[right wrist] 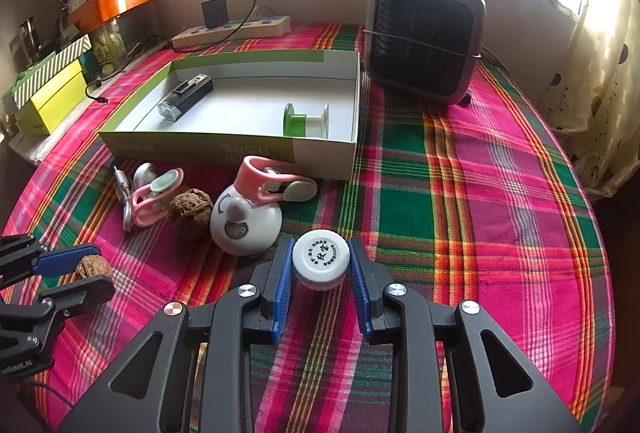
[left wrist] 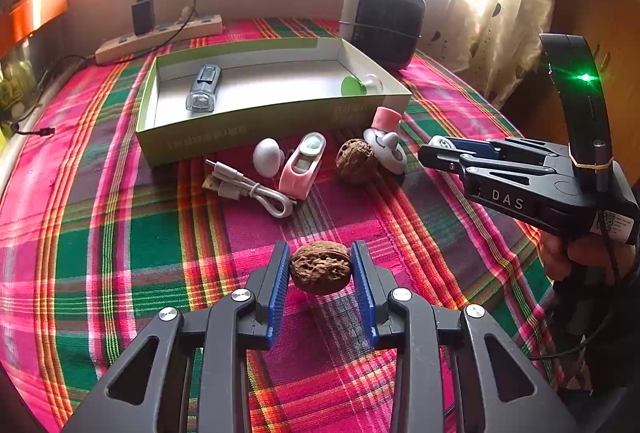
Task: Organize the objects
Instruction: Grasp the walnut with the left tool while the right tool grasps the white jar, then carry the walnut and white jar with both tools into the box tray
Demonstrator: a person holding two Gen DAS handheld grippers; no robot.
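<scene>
My left gripper (left wrist: 320, 265) is shut on a brown walnut (left wrist: 320, 267), held just above the plaid cloth; the same walnut (right wrist: 93, 267) shows between the left fingers in the right wrist view. My right gripper (right wrist: 320, 265) is shut on a small white jar (right wrist: 320, 263) with a printed lid. An open green-and-white box (left wrist: 256, 131) lies farther back and holds a small flashlight (left wrist: 203, 93) and a green-and-white spool (right wrist: 306, 120). In front of the box lie a second walnut (left wrist: 356, 161), a white egg-shaped piece (left wrist: 267, 157), a pink clip (left wrist: 303, 165), a white cable (left wrist: 248, 189) and a white-and-pink round gadget (right wrist: 245, 219).
A dark desk fan (right wrist: 424, 37) stands behind the box at right. A power strip (right wrist: 232, 31) with a black charger lies along the back wall. Yellow and striped boxes (right wrist: 52, 93) sit at the left edge. A curtain (right wrist: 600, 93) hangs at right.
</scene>
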